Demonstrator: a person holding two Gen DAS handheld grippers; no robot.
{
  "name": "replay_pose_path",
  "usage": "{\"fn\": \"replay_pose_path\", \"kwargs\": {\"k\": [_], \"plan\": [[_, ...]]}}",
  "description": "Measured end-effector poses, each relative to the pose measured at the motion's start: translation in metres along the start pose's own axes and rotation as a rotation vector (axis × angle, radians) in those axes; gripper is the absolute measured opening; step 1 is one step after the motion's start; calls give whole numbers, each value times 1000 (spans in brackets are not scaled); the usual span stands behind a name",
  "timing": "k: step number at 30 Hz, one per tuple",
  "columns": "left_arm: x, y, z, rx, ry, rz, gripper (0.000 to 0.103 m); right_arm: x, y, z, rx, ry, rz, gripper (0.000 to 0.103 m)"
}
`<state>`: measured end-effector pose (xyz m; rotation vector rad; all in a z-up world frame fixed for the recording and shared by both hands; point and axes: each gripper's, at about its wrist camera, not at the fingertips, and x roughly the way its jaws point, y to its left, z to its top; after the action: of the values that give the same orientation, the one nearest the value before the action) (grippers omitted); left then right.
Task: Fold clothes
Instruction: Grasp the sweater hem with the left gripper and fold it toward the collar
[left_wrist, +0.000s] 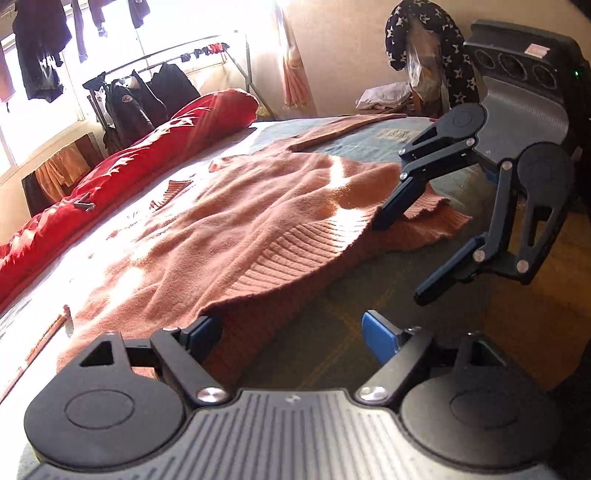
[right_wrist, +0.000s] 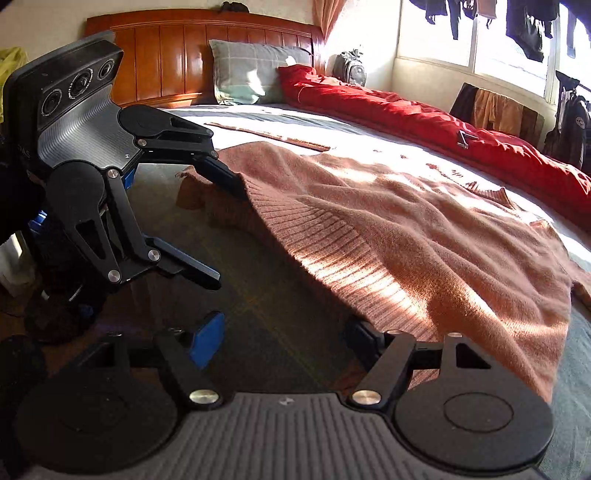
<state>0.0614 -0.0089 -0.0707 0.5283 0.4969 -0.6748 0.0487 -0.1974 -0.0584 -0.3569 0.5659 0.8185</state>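
A salmon-pink knit sweater (left_wrist: 240, 221) (right_wrist: 406, 229) lies spread on the bed, its ribbed hem toward me. In the left wrist view my left gripper (left_wrist: 291, 332) stands open at the hem: one finger (left_wrist: 201, 332) is tucked under the ribbed edge, and the blue pad (left_wrist: 380, 336) is bare over the sheet. My right gripper (left_wrist: 402, 254) (right_wrist: 284, 339) is open too, with one finger (right_wrist: 360, 339) under the hem and the other clear. The right wrist view shows the left gripper (right_wrist: 221, 229) with its upper finger at the hem's far corner.
A red duvet (left_wrist: 147, 155) (right_wrist: 424, 118) runs along the bed's far side. A brown cloth strip (left_wrist: 343, 129) lies beyond the sweater. A pillow (right_wrist: 247, 74) leans on the wooden headboard (right_wrist: 184, 48). A clothes rack (left_wrist: 147, 92) stands by the window. Dark plaid sheet (right_wrist: 280, 295) lies between the grippers.
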Motion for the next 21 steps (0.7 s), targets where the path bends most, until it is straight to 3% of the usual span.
{"fn": "replay_pose_path", "kwargs": {"k": [3, 7, 9, 10, 12, 14, 17, 21], "plan": [[9, 3, -3, 31, 17, 38, 83, -3, 3, 5, -58, -4, -45, 77], [16, -4, -10, 156, 47, 119, 83, 10, 6, 4, -145, 60, -145, 76], [14, -7, -15, 215, 64, 139, 83, 16, 7, 1, -188, 104, -186, 64], [13, -8, -18, 241, 73, 150, 83, 19, 7, -1, -200, 125, -200, 53], [12, -7, -22, 277, 99, 176, 83, 21, 5, -4, -207, 151, -228, 46], [12, -3, -25, 283, 112, 195, 83, 22, 1, -6, -200, 158, -254, 26], [11, 7, -24, 234, 100, 213, 83, 17, -3, -4, -165, 143, -278, 16], [9, 12, -21, 222, 55, 262, 83, 6, -11, 5, -113, 107, -296, 16]]}}
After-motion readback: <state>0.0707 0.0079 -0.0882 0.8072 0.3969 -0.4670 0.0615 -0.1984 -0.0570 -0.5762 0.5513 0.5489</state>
